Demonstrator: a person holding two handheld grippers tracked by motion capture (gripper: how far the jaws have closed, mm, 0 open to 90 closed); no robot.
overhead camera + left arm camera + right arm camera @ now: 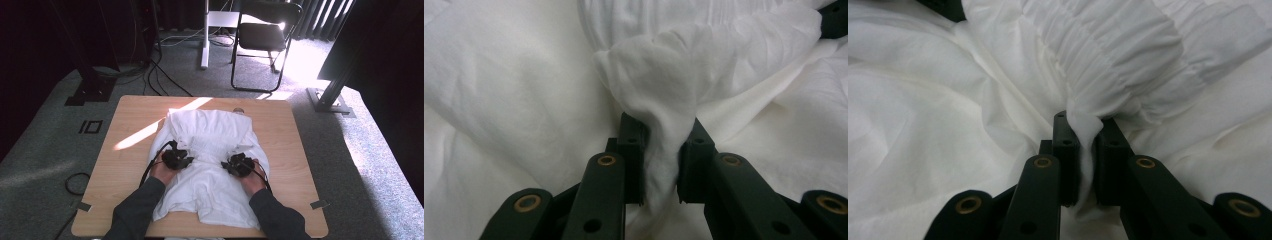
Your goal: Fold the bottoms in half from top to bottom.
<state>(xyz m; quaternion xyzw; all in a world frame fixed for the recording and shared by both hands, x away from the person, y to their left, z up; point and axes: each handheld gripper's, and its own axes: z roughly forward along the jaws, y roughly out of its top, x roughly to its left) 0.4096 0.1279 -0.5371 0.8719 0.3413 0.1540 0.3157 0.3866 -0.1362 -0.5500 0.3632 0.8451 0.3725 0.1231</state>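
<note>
A white garment (207, 165) lies rumpled across the middle of the desk (125, 150), running from the centre of the high view down to the near edge. The left claw (181, 161) sits on it left of centre, the right claw (239, 164) right of centre. Each is clamped on a pinch of cloth: in the left gripper view a bunched fold (659, 150) is squeezed between the jaws, and in the right gripper view a thin tuck below the gathered, ribbed band (1098, 75) is nipped.

The likely trouble is slippage — the right claw's bite looks thin, so a pull could tug the fabric free. Uneven lifting would skew the fold, and dragging could slide the loose hem off the desk's near edge.
</note>
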